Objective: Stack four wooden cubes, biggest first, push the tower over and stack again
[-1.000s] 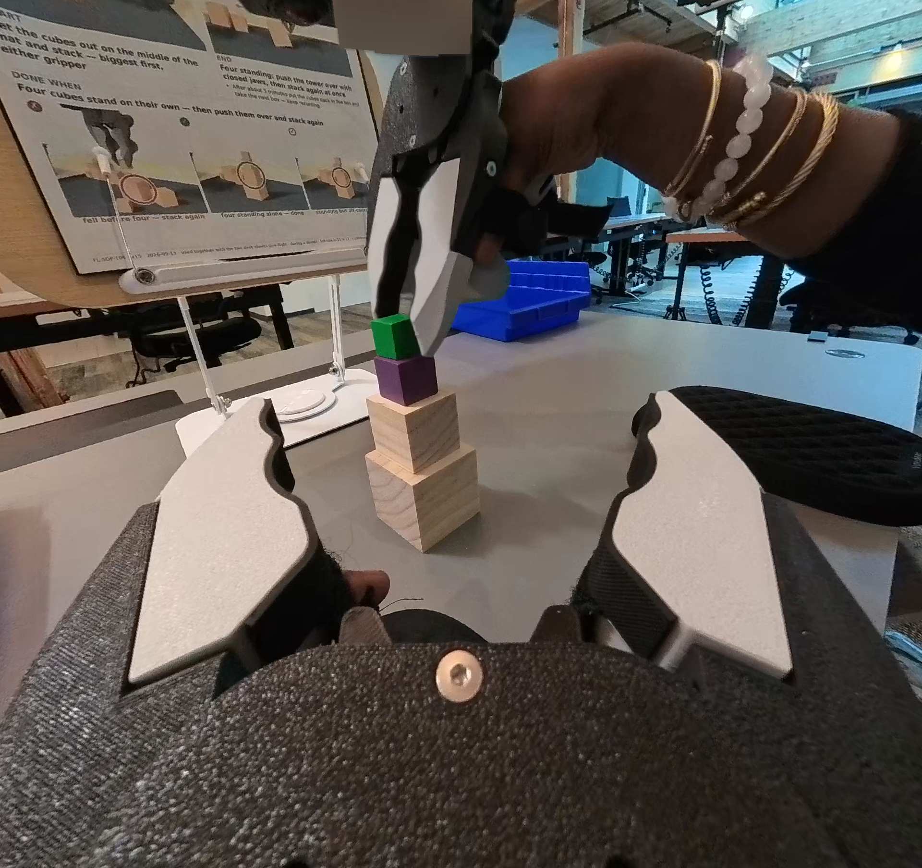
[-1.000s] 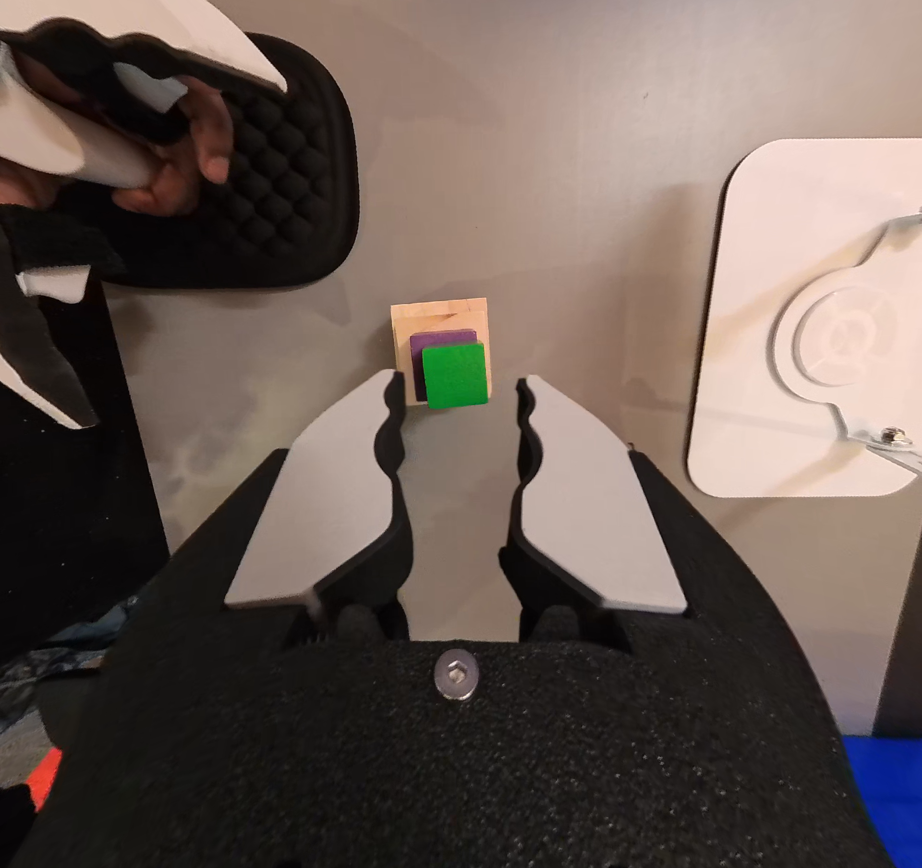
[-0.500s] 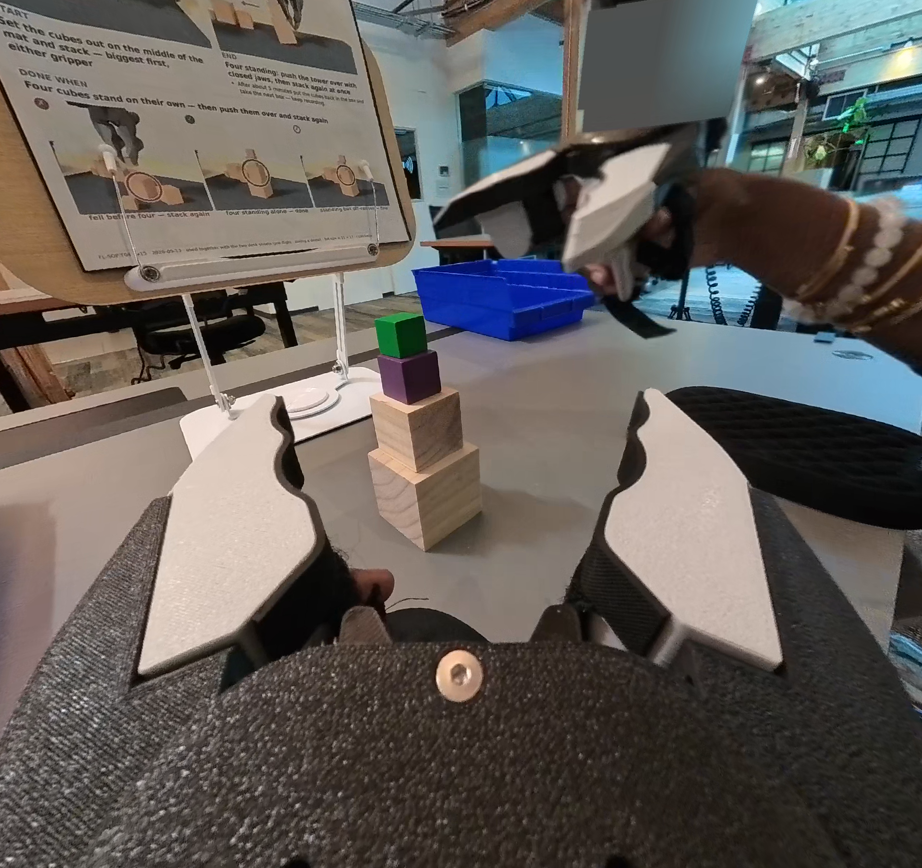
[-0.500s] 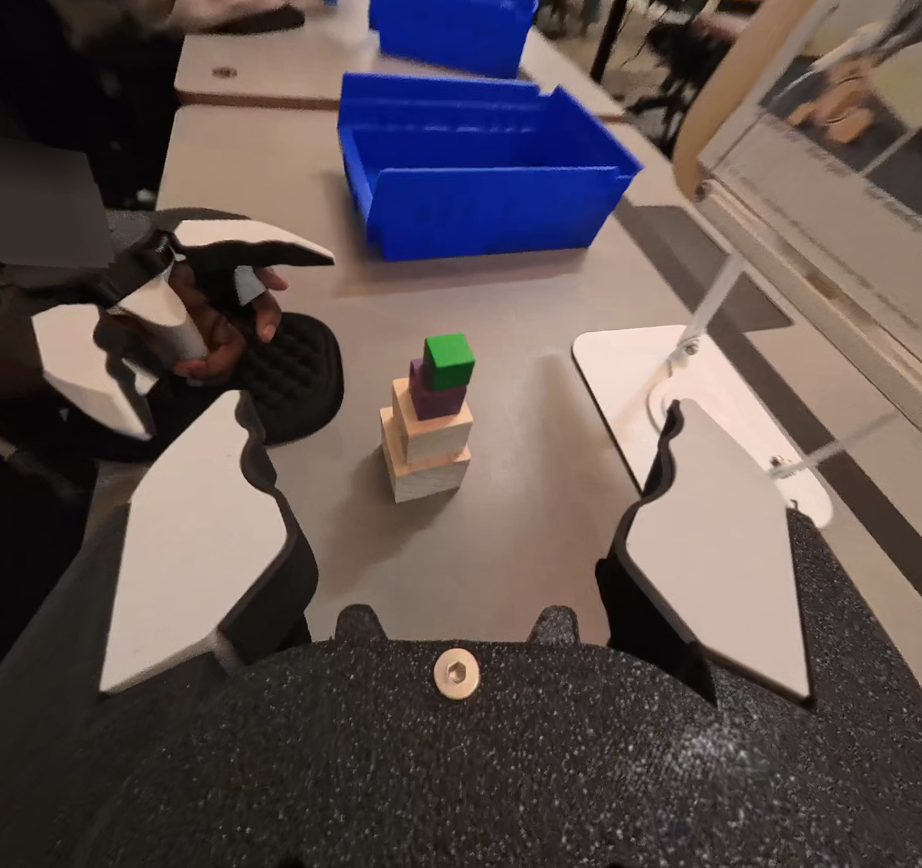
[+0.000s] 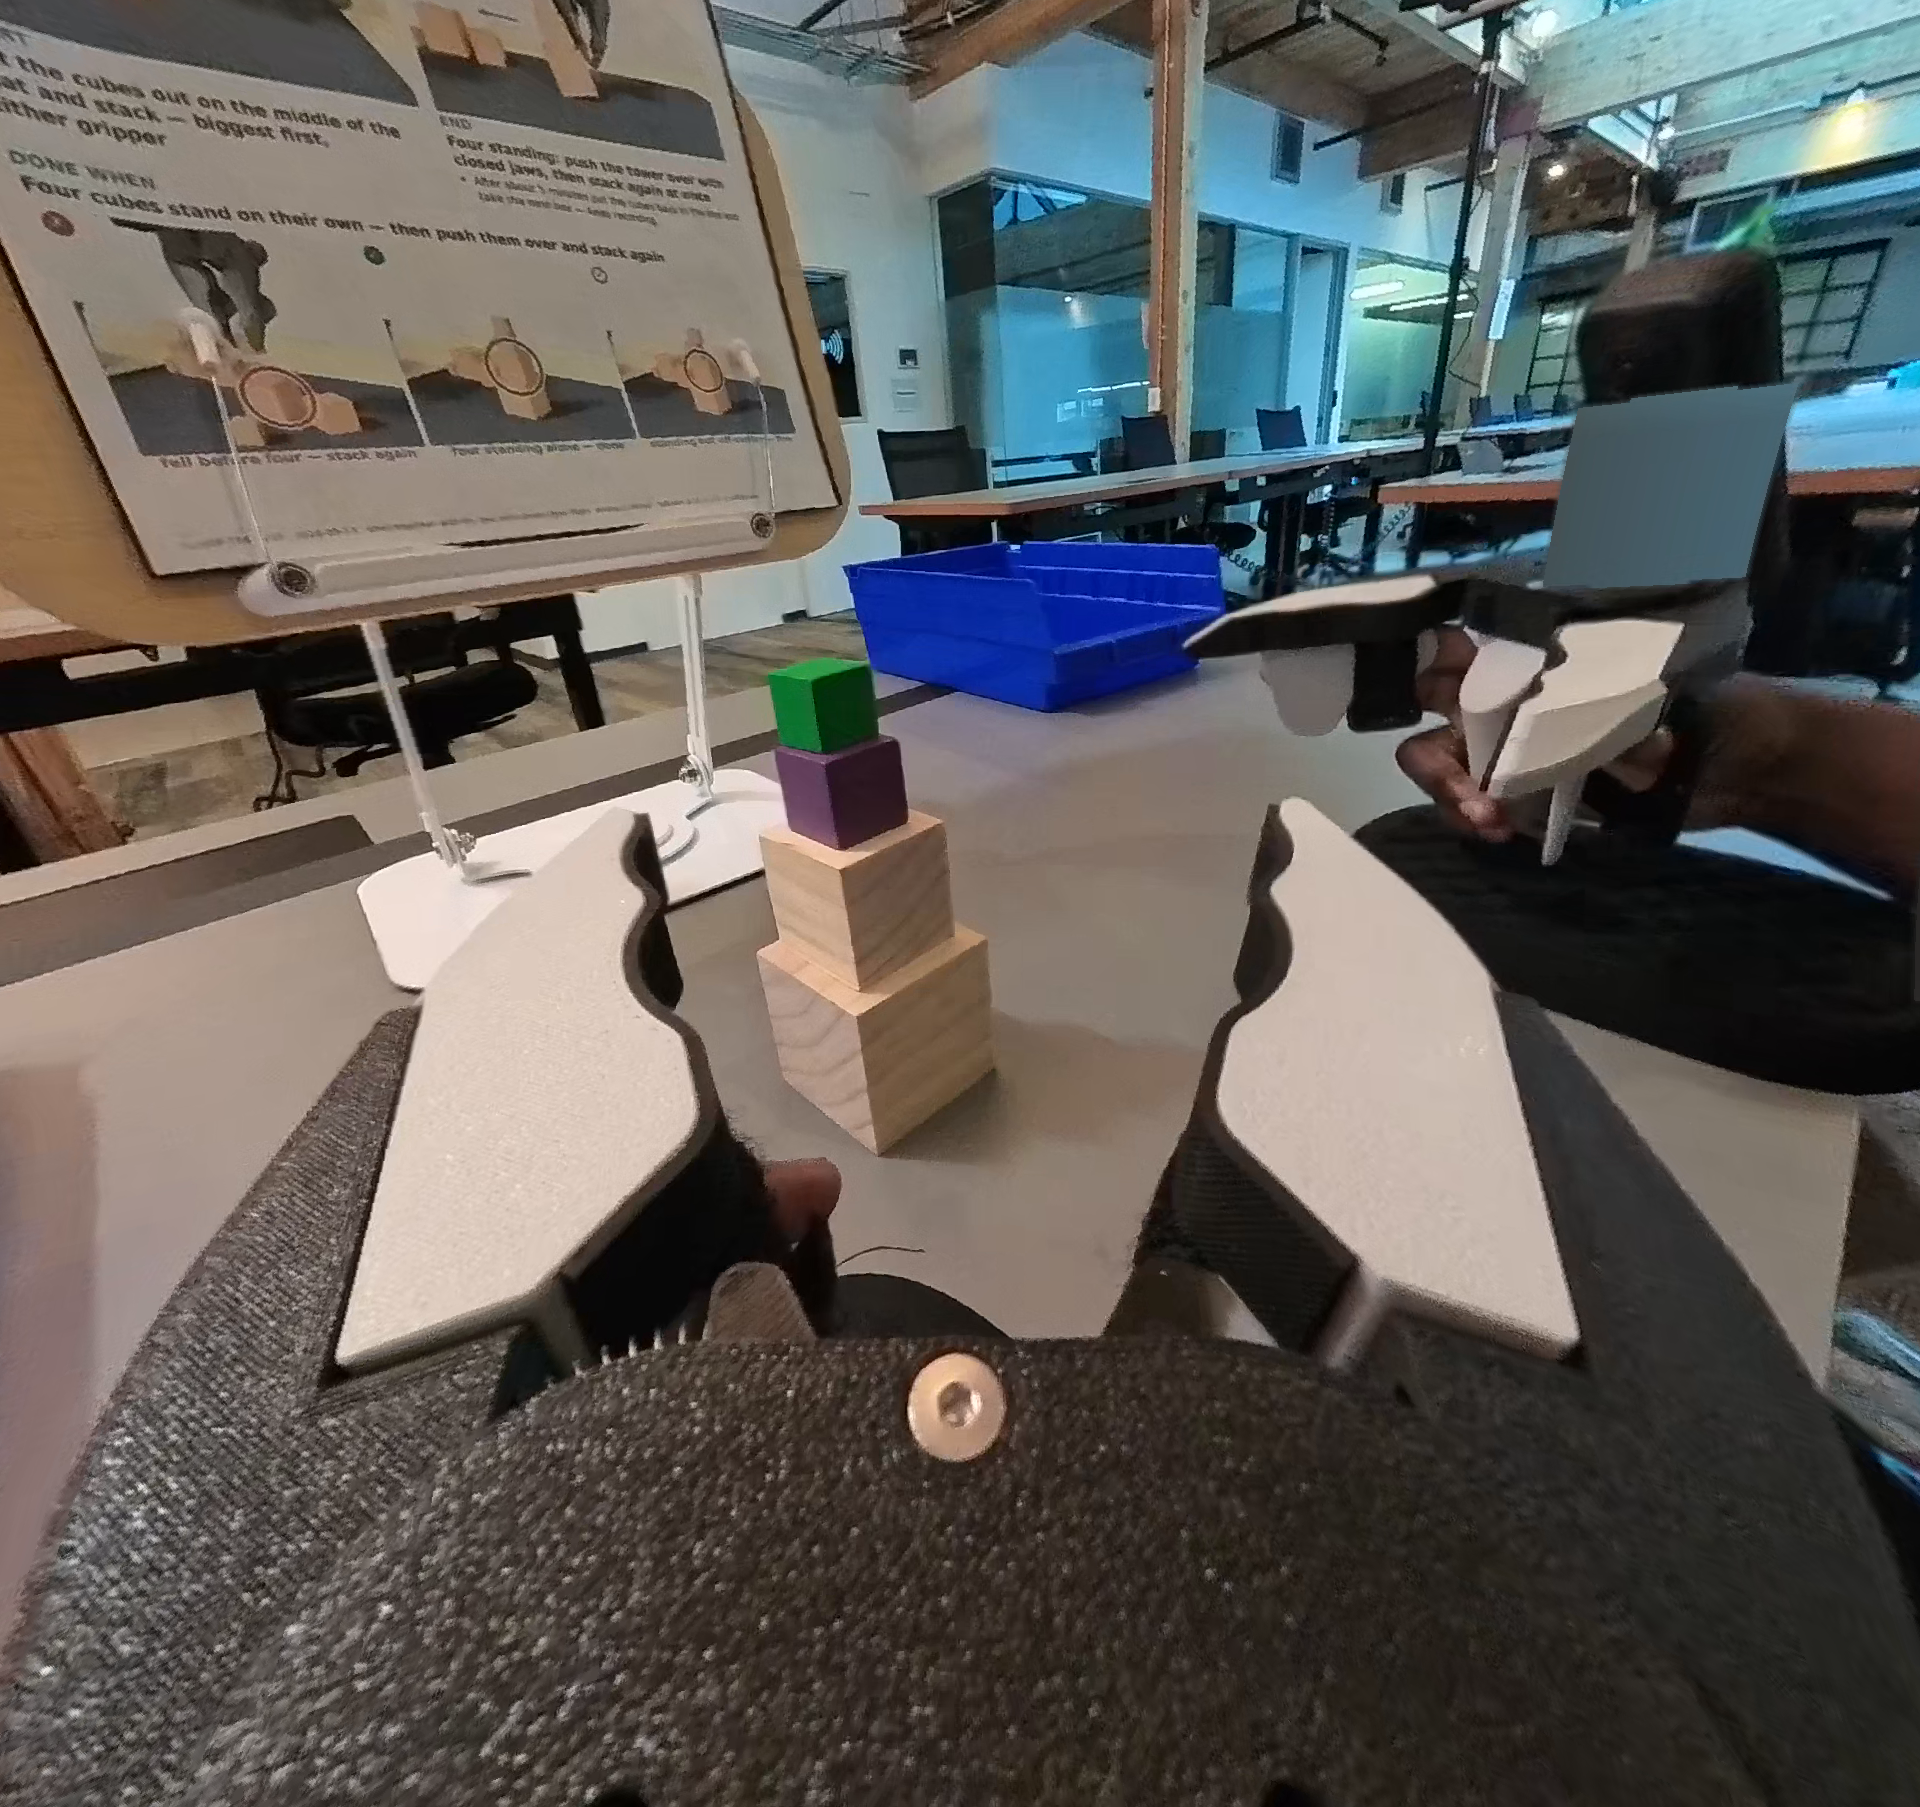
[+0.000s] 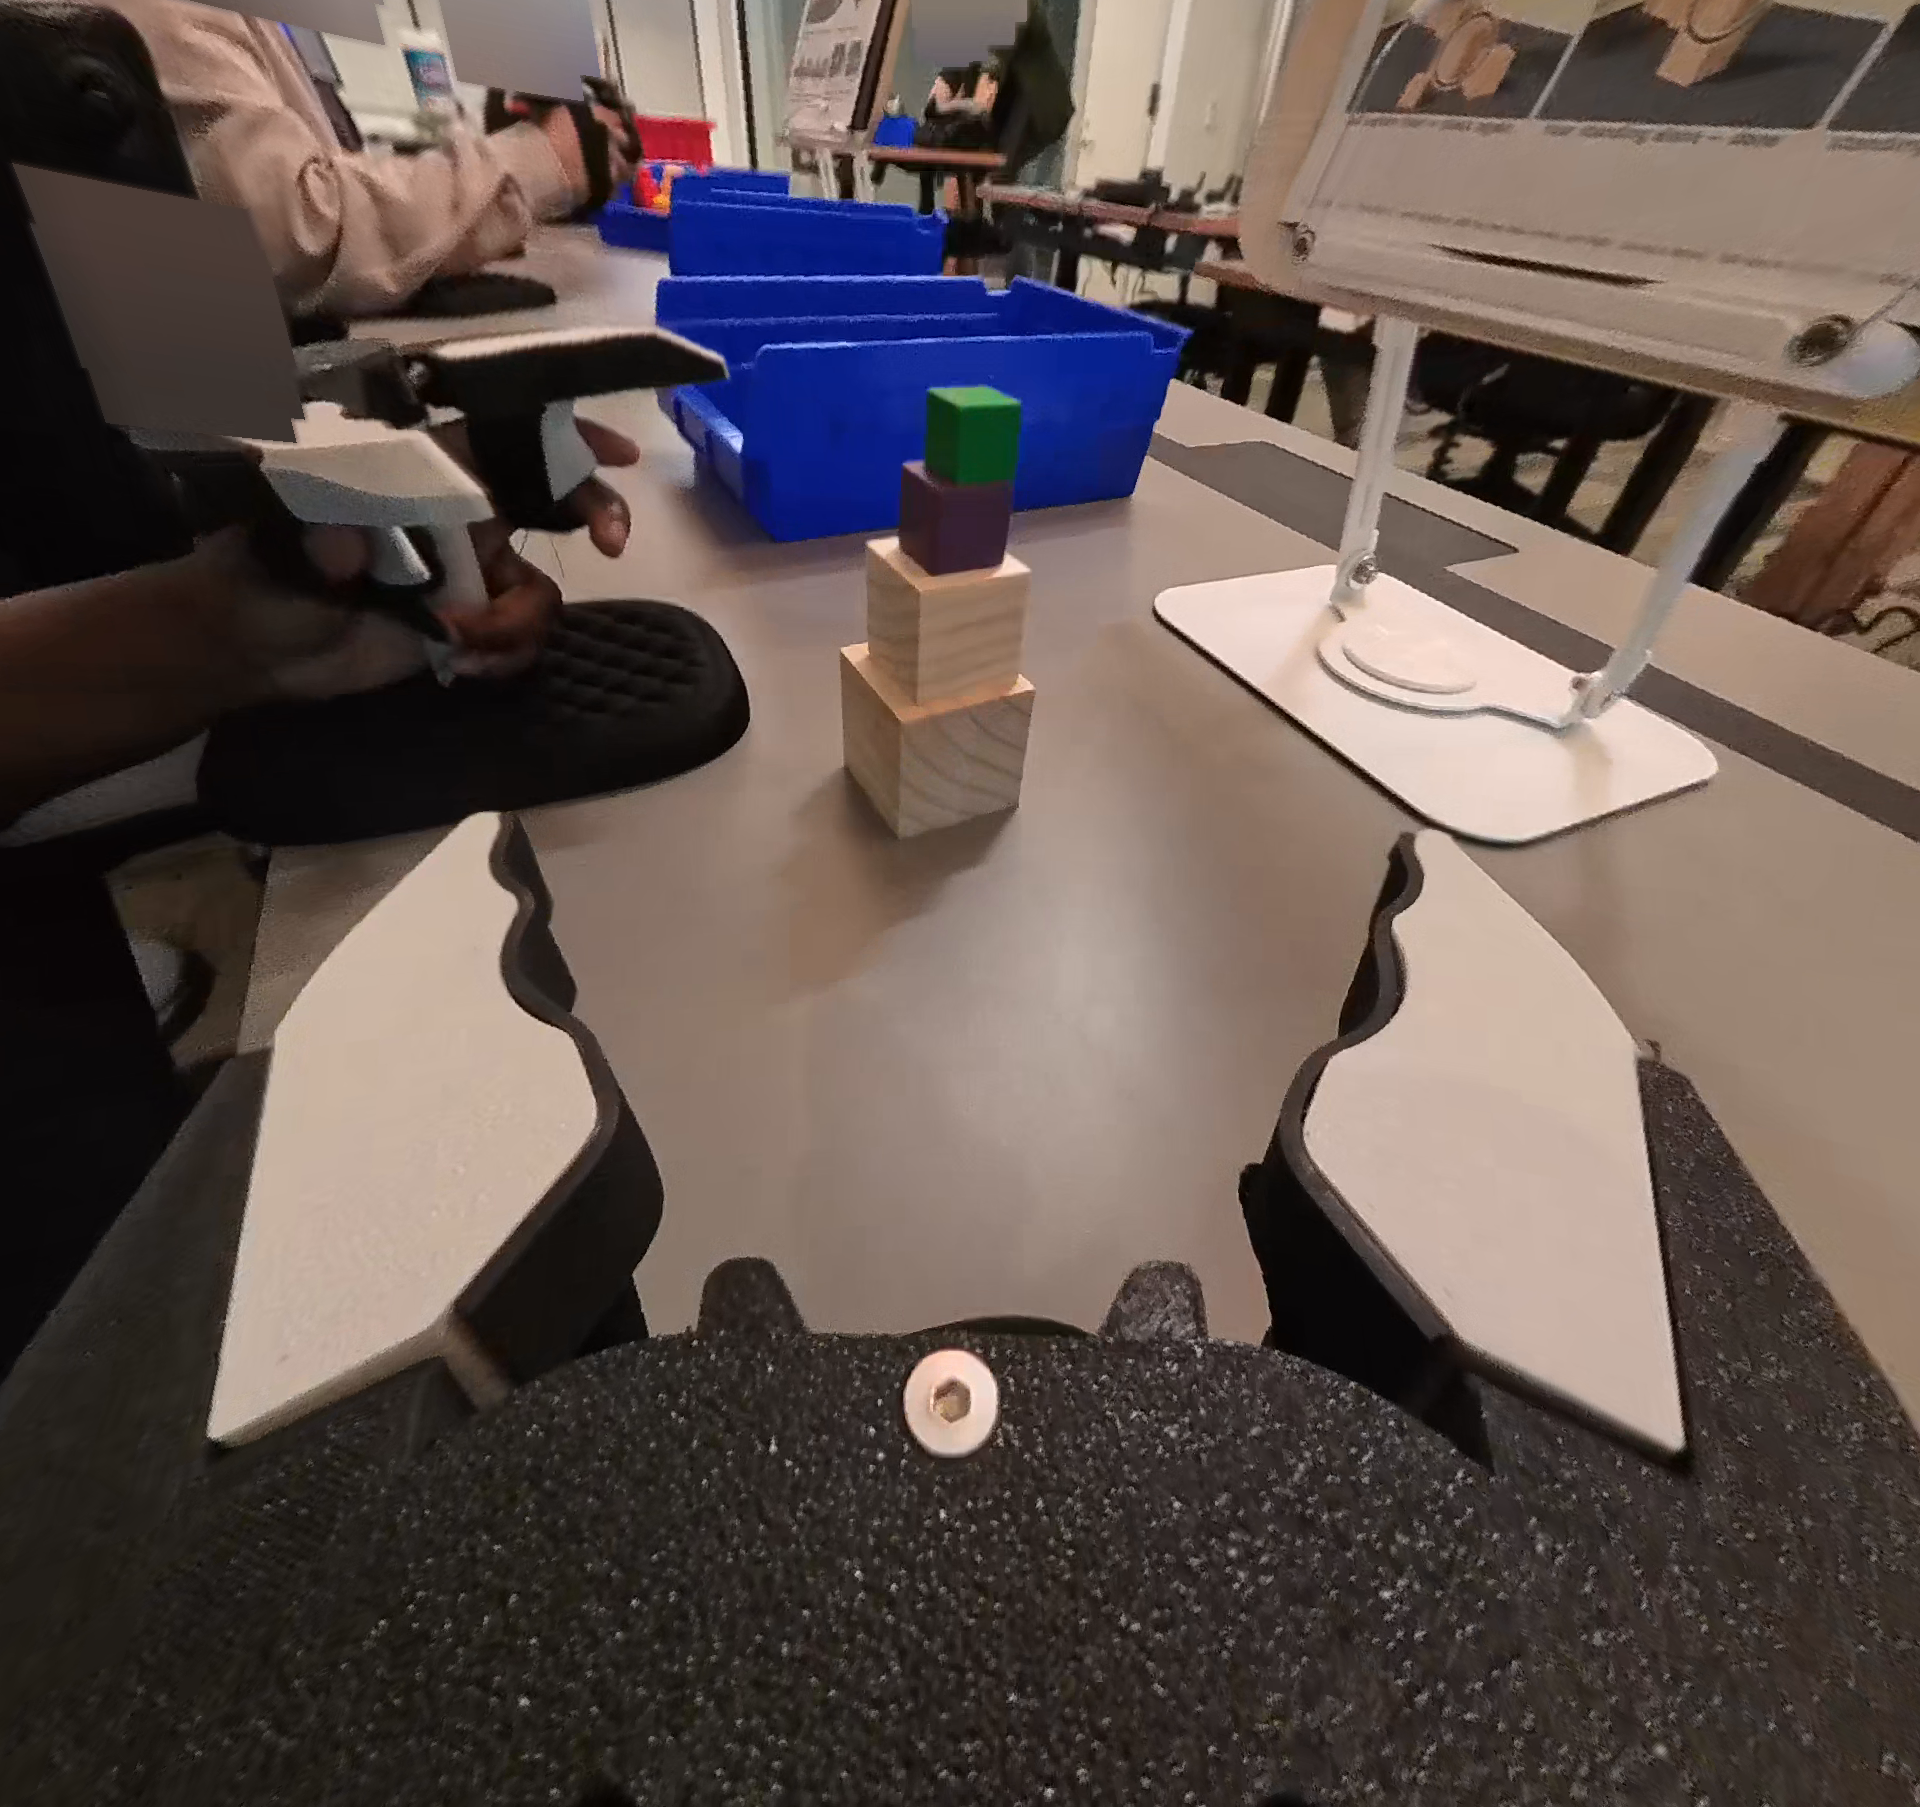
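Since a second earlier, the right gripper [image 5: 1382, 677] had withdrawn from the green cube [image 5: 823, 706] toward the tabletop's [image 6: 1039, 1030] near edge — fingers spread, nothing held. Left gripper [image 5: 956, 926] had narrowed slightly, yet remained spread and empty. Four cubes stood stacked largest-first for stability, mid-tabletop. Blue bin [image 6: 914, 407] behind — contents not visible.

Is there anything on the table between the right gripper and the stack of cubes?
Nothing visible. Bare grey table lies between the open right gripper and the stack of cubes. The black pad sits left, the white stand base right.
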### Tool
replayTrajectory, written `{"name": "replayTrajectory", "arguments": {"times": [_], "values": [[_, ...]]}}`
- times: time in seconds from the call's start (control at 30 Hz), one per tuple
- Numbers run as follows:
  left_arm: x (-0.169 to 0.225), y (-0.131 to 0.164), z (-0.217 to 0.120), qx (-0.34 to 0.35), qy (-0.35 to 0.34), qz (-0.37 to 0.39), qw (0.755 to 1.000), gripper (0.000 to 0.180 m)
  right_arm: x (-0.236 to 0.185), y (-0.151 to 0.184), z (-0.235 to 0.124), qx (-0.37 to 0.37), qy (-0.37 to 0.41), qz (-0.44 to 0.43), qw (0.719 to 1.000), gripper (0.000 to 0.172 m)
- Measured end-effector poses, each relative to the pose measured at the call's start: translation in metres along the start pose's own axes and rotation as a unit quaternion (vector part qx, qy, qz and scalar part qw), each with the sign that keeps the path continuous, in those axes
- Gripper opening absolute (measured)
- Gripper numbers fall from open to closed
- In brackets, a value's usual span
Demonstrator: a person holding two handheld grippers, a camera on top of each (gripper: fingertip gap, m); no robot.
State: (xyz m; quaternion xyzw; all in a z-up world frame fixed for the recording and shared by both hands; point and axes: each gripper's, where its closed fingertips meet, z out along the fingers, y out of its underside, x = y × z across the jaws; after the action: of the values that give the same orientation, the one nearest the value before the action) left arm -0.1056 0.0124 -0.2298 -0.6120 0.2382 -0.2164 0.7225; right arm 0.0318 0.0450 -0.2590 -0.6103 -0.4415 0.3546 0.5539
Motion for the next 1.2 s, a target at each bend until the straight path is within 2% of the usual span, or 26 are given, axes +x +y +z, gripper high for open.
{"name": "replayTrajectory", "arguments": {"times": [0.03, 0.07, 0.1, 0.13, 0.17, 0.3, 0.37, 0.43, 0.53, 0.67, 0.77, 1.2], "values": [[-0.001, -0.001, 0.0, 0.001, 0.004, -0.007, 1.0, 0.104, 0.002, -0.001, -0.001, 0.008, 0.004, 0.003, 1.0, 0.144], [-0.003, -0.002, 0.0, 0.001, 0.012, -0.013, 1.0, 0.094, 0.002, -0.003, -0.003, 0.014, 0.003, 0.005, 1.0, 0.144], [-0.004, -0.004, -0.001, -0.002, 0.025, -0.009, 1.0, 0.062, 0.001, -0.003, -0.003, 0.017, 0.001, 0.005, 1.0, 0.144], [-0.006, -0.005, -0.002, -0.011, 0.042, 0.002, 0.999, 0.012, 0.002, -0.002, -0.003, 0.017, 0.004, 0.004, 1.0, 0.143], [-0.015, -0.004, -0.002, -0.029, 0.039, 0.006, 0.999, 0.0, 0.001, -0.001, -0.003, 0.017, 0.007, 0.001, 1.0, 0.143], [-0.061, 0.019, 0.008, -0.164, 0.012, 0.061, 0.984, 0.0, 0.0, -0.002, -0.005, 0.022, 0.012, -0.011, 1.0, 0.142], [-0.067, 0.034, 0.018, -0.22, 0.035, 0.07, 0.972, 0.0, 0.001, -0.002, -0.005, 0.025, 0.012, -0.007, 1.0, 0.142], [-0.062, 0.046, 0.03, -0.248, 0.076, 0.066, 0.963, 0.0, 0.001, -0.002, -0.006, 0.027, 0.013, -0.006, 1.0, 0.142], [-0.062, 0.06, 0.045, -0.28, 0.094, 0.077, 0.952, 0.0, 0.002, -0.002, -0.006, 0.029, 0.015, -0.005, 0.999, 0.141], [-0.055, 0.072, 0.055, -0.305, 0.121, 0.081, 0.941, 0.0, 0.004, -0.003, -0.007, 0.036, 0.018, 0.005, 0.999, 0.141], [-0.051, 0.074, 0.061, -0.297, 0.131, 0.09, 0.942, 0.0, 0.005, -0.003, -0.007, 0.036, 0.019, 0.005, 0.999, 0.14], [-0.043, 0.076, 0.068, -0.298, 0.132, 0.11, 0.939, 0.0, 0.005, -0.002, -0.006, 0.031, 0.022, 0.001, 0.999, 0.139]]}}
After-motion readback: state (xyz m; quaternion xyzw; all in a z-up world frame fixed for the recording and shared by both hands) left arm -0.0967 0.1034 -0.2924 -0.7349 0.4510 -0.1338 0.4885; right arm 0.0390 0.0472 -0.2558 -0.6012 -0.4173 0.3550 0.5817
